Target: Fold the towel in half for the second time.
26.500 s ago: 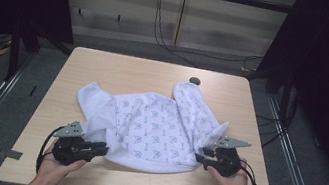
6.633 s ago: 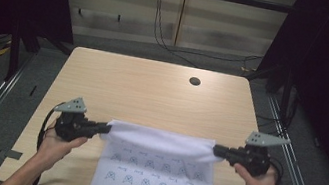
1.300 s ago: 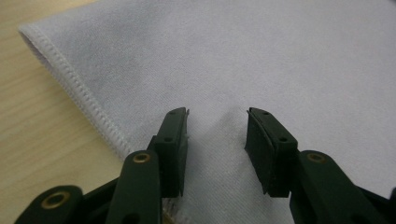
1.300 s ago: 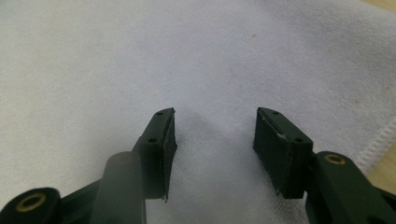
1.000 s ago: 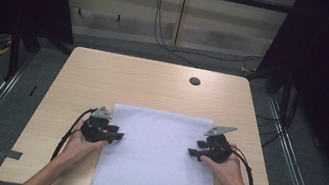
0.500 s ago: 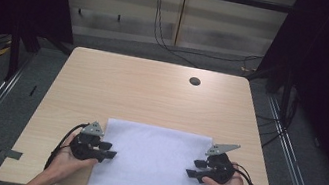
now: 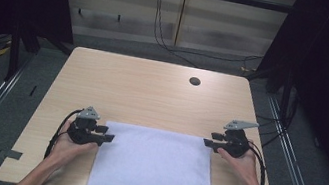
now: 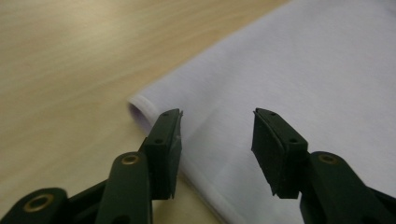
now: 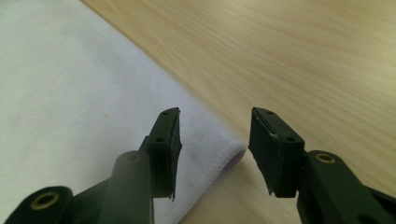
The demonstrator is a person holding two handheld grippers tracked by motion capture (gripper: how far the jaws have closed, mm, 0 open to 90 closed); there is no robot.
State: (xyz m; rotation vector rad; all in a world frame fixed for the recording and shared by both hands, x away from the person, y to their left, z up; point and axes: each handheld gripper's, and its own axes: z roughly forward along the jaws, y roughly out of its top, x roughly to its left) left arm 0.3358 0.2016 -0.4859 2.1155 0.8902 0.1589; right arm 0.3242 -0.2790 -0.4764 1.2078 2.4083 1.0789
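Dark curtains and a pale panelled wall close off the far side of the room, and most of what stands left and right of the table [image 7: 152, 95] is lost in shadow. Its light wooden top has a small round hole [image 7: 194, 81] near the far edge.

On the near half lies the folded white cloth [image 7: 154, 169], a smooth rectangle whose near end runs past the table's front edge and is cut off by the bottom of the high view, so its full length cannot be told. No print shows on the upper face.

Left tongs [image 7: 106, 133] sit at the cloth's far left corner. In the left gripper view the jaws have just been opening and stand apart above the rounded, hemmed corner [image 8: 140, 106], with fabric under them but nothing pinched. Right tongs [image 7: 210, 140] are at the far right corner. In the right gripper view the jaws have just been narrowing yet stay parted over the corner hem [image 9: 231, 156], gripping nothing. Whether either lower jaw tip brushes the fabric is too close to judge.

Both forearms enter from the bottom of the high view, elbows cut off. A dark cable loops from each tool across the wood.
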